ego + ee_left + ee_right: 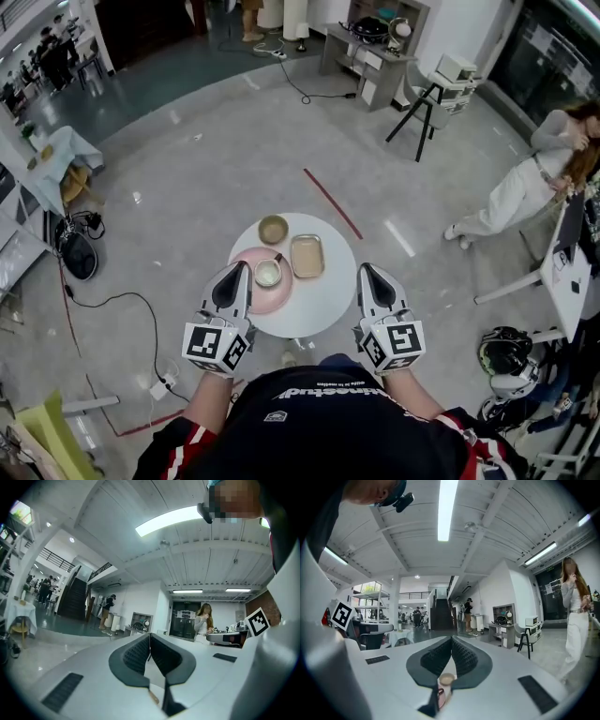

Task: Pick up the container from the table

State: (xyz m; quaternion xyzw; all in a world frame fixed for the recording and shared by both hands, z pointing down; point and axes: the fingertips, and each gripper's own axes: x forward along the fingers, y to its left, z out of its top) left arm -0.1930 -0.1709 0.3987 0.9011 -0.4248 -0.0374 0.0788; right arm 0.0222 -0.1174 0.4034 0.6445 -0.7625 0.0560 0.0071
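A beige rectangular container (307,255) lies on the right half of a small round white table (314,319). Beside it sit a brown bowl (273,229) and a pink plate (251,292) carrying a white cup (268,273). My left gripper (236,268) hovers at the table's left front edge, over the plate's rim, with its jaws together and nothing in them. My right gripper (366,270) is at the table's right edge, also shut and empty. Both point level across the room. In the left gripper view the left gripper (150,641) has its pads meeting; the right gripper view shows the right gripper (451,646) the same.
A red tape line (333,202) marks the floor beyond the table. Cables and a power strip (165,380) lie to the left. A person (525,187) stands at the right near a desk (562,272), a helmet (506,352) below. A stool (427,108) stands farther back.
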